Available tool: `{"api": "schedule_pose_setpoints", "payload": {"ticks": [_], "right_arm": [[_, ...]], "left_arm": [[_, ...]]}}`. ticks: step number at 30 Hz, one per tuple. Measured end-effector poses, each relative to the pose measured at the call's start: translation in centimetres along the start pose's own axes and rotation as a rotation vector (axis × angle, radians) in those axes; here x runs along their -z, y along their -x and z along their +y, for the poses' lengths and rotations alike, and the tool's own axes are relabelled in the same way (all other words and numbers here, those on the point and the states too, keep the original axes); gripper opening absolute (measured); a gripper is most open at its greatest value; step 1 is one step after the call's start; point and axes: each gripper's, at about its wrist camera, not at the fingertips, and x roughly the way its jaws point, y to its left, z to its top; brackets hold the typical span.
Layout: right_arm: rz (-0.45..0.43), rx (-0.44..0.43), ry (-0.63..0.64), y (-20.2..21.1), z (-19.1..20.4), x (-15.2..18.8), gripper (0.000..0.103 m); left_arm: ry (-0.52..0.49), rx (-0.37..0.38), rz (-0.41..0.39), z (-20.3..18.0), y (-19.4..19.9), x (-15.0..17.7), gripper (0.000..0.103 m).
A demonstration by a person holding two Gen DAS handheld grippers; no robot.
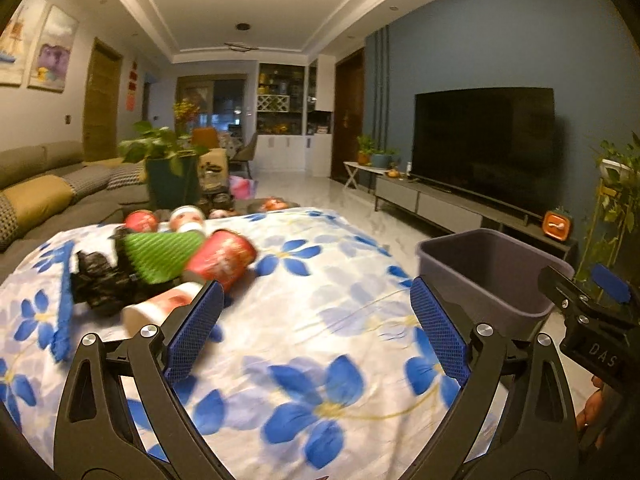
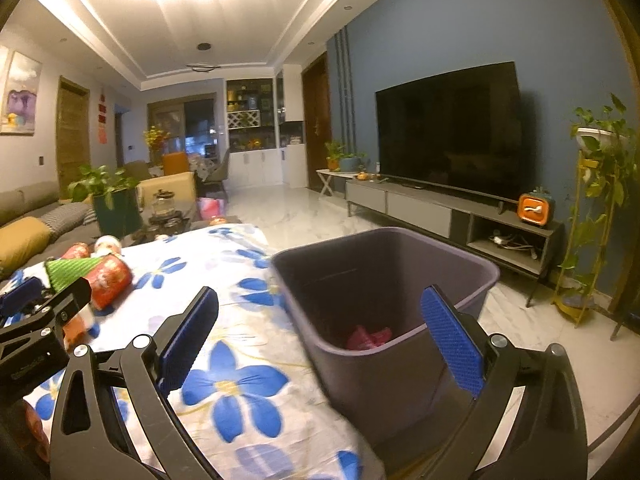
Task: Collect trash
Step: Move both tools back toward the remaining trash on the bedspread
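Observation:
A pile of trash lies on the flowered tablecloth (image 1: 320, 360) at the left: a green ribbed wrapper (image 1: 160, 254), a red paper cup (image 1: 222, 258), a crumpled black bag (image 1: 100, 284) and a white-and-red cup (image 1: 160, 308). My left gripper (image 1: 316, 324) is open and empty, just right of the pile. A dark purple bin (image 2: 384, 280) stands at the table's right edge with a pink scrap (image 2: 368, 338) inside. My right gripper (image 2: 320, 336) hangs open and empty at the bin's near rim. The wrapper (image 2: 68, 274) and red cup (image 2: 108, 280) show far left in the right wrist view.
More red cans (image 1: 140, 220) and a potted plant (image 1: 172, 176) stand behind the pile. A sofa (image 1: 40, 188) runs along the left. A TV (image 2: 448, 132) on a low console (image 2: 460, 216) lines the blue wall at the right. Tiled floor (image 2: 300, 212) lies between.

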Motion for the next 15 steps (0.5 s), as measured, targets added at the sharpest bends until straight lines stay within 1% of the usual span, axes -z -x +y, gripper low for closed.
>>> {"api": "schedule_pose_setpoints", "payload": {"ticks": [6, 15], "right_arm": [[0.023, -0.075, 0.01, -0.2, 2.8, 0.8, 0.097], [0.034, -0.178, 0.085, -0.5, 8.4, 2.3, 0.097]], "left_arm": [[0.036, -0.072, 0.006, 3.5, 1.0, 0.9, 0.093], [0.088, -0.167, -0.004, 8.3, 2.2, 1.9, 0.093]]}}
